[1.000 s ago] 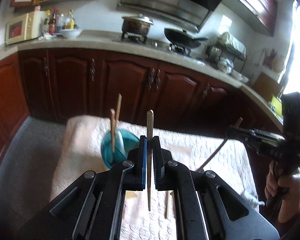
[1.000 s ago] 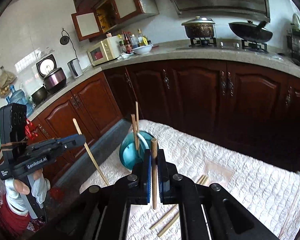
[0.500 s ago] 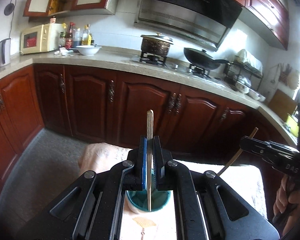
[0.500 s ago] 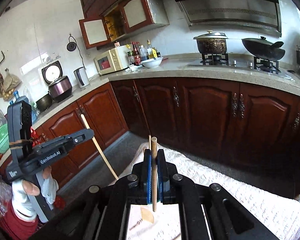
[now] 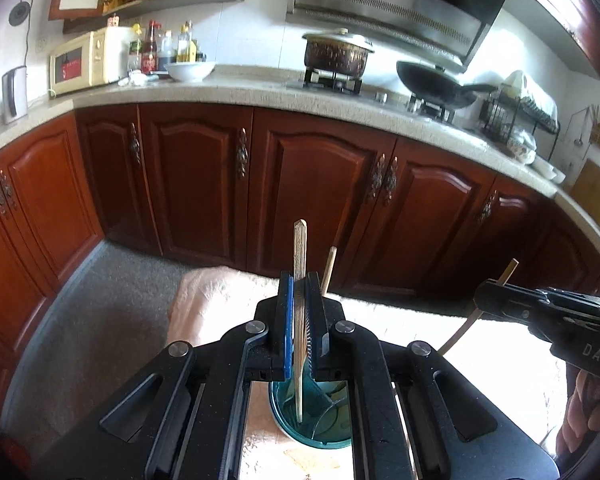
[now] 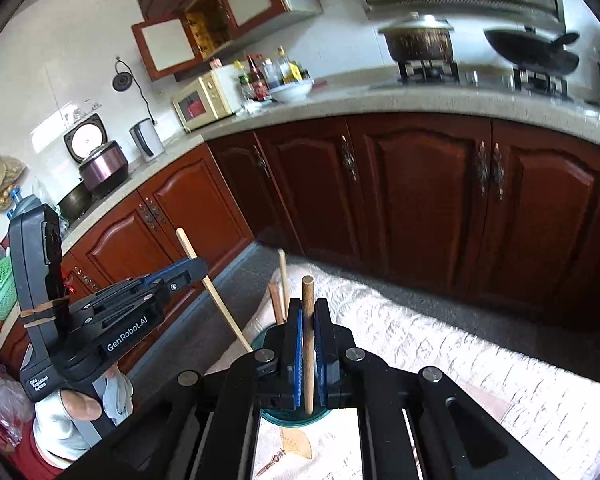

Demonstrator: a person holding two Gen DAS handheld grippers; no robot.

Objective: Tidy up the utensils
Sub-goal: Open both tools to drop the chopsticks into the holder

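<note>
Here each gripper's fingers are clamped on a chopstick: left gripper (image 5: 300,312) on a flat one (image 5: 300,264), right gripper (image 6: 308,344) on a round one (image 6: 307,320), both poised above the teal cup (image 5: 312,420). Light, stiff, slippery sticks; a mid-shaft grip suits them.

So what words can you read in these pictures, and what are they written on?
"GenRobot.AI": white letters on the side of the black left gripper, seen from the right wrist.
"DAS": the only letters showing on the black right gripper, seen from the left wrist; the rest is cut off.
Small white label low on the left gripper's handle: too small to read.
Red print on the cream quilted cloth: too blurred to read.
Cream microwave and bottle labels: unreadable.
</note>
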